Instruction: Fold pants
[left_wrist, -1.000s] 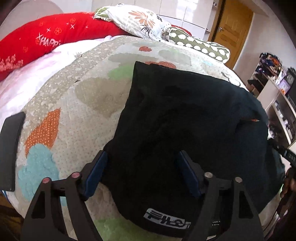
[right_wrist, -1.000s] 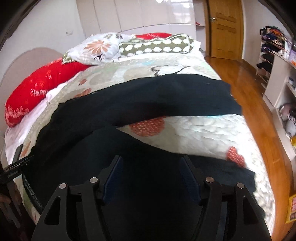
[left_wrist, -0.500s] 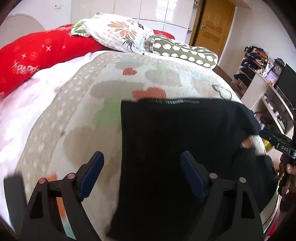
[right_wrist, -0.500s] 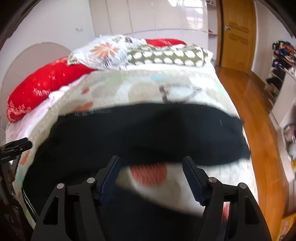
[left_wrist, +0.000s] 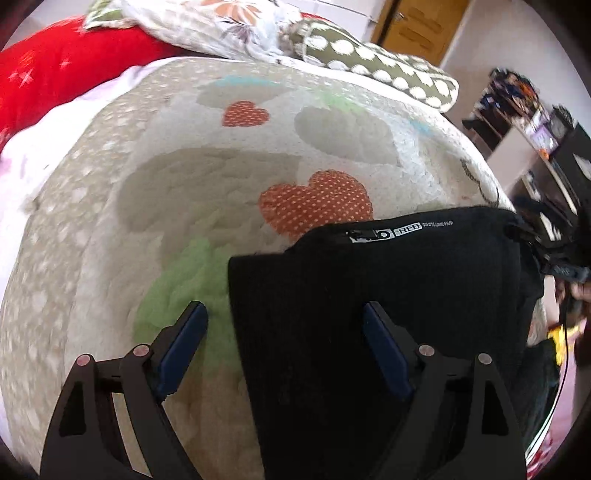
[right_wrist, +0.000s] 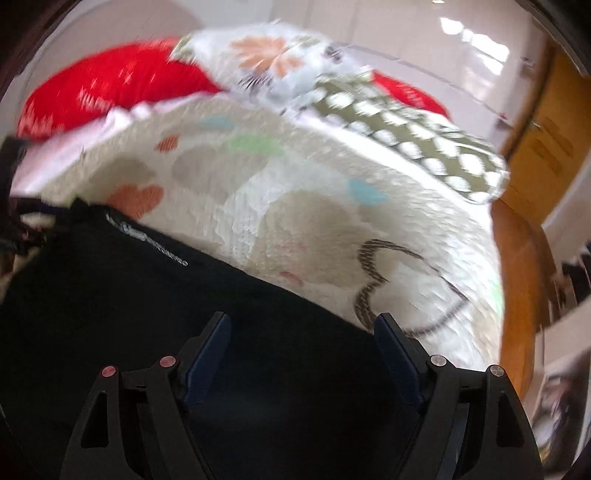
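Note:
Black pants (left_wrist: 369, 295) lie folded on a heart-patterned quilt (left_wrist: 221, 177), a printed waistband label along their far edge. My left gripper (left_wrist: 284, 314) is open above the pants' left edge, one finger over the quilt, one over the cloth. In the right wrist view the pants (right_wrist: 147, 314) fill the lower left. My right gripper (right_wrist: 301, 325) is open over their far edge, holding nothing. The right gripper (left_wrist: 561, 266) also shows at the pants' far right corner in the left wrist view.
Red (left_wrist: 66, 70), floral (left_wrist: 221, 22) and green dotted (left_wrist: 376, 70) pillows lie at the head of the bed. A wooden door (right_wrist: 546, 147) and wood floor (right_wrist: 517, 277) are to the right. Cluttered shelves (left_wrist: 524, 110) stand beside the bed.
Both grippers have moved forward over the bed toward the pillows. The pants' far layer now lies folded over, its labelled waistband edge near my fingers. Both grippers stay open.

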